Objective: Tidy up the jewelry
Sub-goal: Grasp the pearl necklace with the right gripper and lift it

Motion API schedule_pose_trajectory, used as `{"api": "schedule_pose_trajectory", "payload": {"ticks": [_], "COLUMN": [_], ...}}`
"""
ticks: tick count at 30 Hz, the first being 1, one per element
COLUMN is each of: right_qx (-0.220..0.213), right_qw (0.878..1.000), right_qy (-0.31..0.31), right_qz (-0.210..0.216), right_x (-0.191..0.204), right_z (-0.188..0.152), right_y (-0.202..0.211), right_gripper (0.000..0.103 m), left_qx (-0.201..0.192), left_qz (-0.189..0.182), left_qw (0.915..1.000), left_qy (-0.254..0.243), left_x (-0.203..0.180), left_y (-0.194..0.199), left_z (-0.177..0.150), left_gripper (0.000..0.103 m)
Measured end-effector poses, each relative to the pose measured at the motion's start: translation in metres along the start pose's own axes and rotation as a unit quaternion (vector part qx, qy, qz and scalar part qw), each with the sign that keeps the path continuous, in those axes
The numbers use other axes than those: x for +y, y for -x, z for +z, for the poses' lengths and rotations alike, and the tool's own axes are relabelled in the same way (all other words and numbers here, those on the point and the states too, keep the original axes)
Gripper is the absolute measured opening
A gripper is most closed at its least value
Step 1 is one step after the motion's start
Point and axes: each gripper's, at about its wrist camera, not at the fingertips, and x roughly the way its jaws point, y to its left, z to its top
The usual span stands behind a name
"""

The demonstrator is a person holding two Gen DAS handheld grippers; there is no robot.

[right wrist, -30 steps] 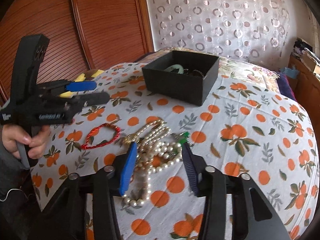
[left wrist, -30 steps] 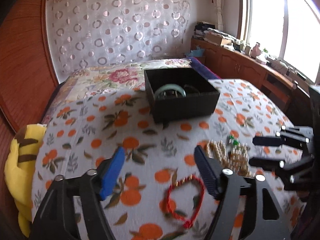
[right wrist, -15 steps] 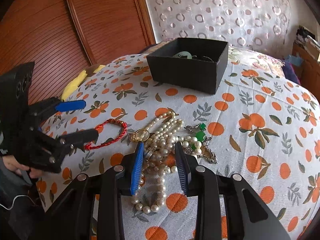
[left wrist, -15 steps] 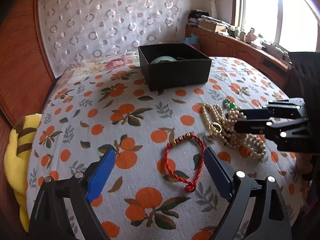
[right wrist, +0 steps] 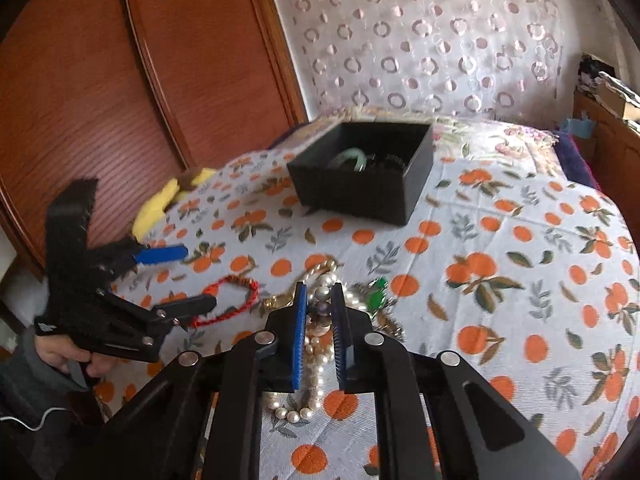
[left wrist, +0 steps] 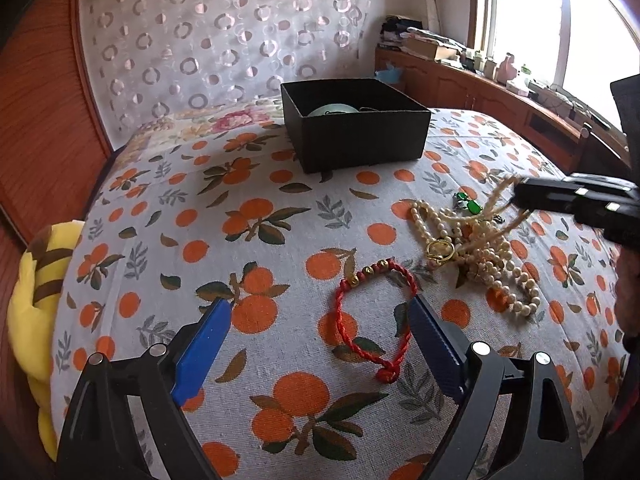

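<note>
A pearl necklace lies in a heap on the orange-print cloth, with a gold ring and a green-stone piece beside it. My right gripper is shut on pearl strands and lifts them off the heap; it also shows in the left wrist view. A red cord bracelet lies on the cloth just ahead of my open, empty left gripper. A black box at the back holds a pale green bangle.
A yellow plush toy hangs at the table's left edge. Wooden panels stand to the left, a patterned curtain behind. A wooden cabinet with clutter runs under the window on the right.
My right gripper closed on the pearl necklace and raised its strands off the cloth. My left gripper drew slightly closer to the red bracelet, still open.
</note>
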Motion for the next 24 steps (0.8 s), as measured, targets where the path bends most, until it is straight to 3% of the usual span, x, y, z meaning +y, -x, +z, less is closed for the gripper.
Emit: {"api": "schedule_pose_trajectory", "payload": {"ticks": [3, 12, 19, 24], "right_qx": [-0.019, -0.068, -0.086, -0.104], "right_qw": [1.000, 0.997, 0.995, 0.993], "right_qy": [0.001, 0.008, 0.008, 0.007], "right_qz": [-0.005, -0.023, -0.046, -0.060], "right_x": [0.000, -0.004, -0.012, -0.017], "right_z": [0.004, 0.013, 0.015, 0.014], "right_y": [0.015, 0.055, 0.079, 0.102], "right_gripper": [0.009, 0.009, 0.009, 0.009], "left_qx": [-0.004, -0.012, -0.024, -0.031], "left_qz": [-0.002, -0.005, 0.013, 0.004], "left_qw": [1.0000, 0.9996, 0.9996, 0.9995], "left_qy": [0.009, 0.026, 0.006, -0.003], "left_x": [0.003, 0.008, -0.001, -0.014], "left_y": [0.001, 0.003, 0.008, 0.011], "left_z": [0.000, -0.001, 0.000, 0.006], "left_gripper": [0.086, 0.086, 0.086, 0.086]}}
